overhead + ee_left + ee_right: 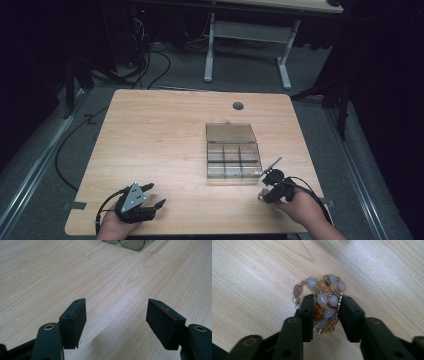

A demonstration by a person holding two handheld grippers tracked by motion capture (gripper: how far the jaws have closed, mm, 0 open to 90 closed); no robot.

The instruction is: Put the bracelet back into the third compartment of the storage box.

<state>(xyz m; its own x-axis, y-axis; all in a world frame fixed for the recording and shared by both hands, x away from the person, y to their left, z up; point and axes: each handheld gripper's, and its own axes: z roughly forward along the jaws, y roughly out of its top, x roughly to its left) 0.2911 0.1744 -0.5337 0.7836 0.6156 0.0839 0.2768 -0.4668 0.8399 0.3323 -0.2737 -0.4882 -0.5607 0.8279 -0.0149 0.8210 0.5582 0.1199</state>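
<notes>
bead bracelet point(324, 302) | on table point(160, 135) | right claw point(325, 315) pinching it | left claw point(116, 322) wide open, holding nothing

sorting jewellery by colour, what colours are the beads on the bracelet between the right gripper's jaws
Pale grey-lilac and amber-orange stones with small gold beads on the bracelet; clearest in the right gripper view.

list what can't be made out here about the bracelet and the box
- Beaded bracelet, right gripper view: lower loops hidden between the right gripper's fingers.
- Bracelet, high view: too small, a pale speck.
- Clear compartment box, high view: contents too small to tell.
- Box, left gripper view: cut off by top edge.
</notes>
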